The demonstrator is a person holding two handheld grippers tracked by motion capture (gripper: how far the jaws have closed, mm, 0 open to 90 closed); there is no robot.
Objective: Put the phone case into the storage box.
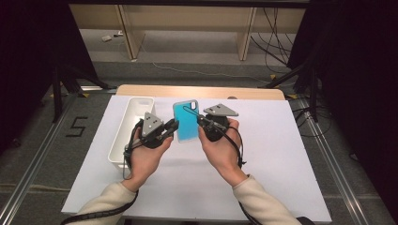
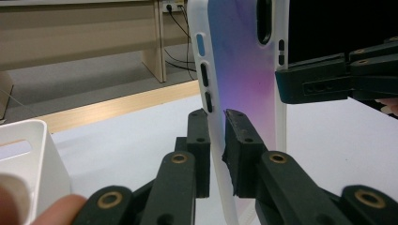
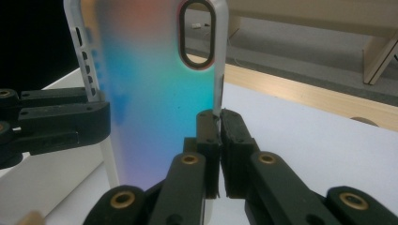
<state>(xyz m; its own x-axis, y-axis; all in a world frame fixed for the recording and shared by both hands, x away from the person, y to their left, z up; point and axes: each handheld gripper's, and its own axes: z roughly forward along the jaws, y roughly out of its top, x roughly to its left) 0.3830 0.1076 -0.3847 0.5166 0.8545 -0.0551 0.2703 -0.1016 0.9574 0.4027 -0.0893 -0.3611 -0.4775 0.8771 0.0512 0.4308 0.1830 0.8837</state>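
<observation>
Phone case (image 1: 186,122), held upright above the desk (image 1: 281,154) between your two claws: left claw (image 1: 174,125) clamps one side rim, right claw (image 1: 201,119) the other. Judge it light, thin, flexible and slick; pinch the rims, never the bendy back.

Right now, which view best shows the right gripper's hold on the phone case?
The right gripper view: the right gripper pinches the phone case rim. The high view shows the whole case, small. The left gripper view shows that gripper side-on.
</observation>
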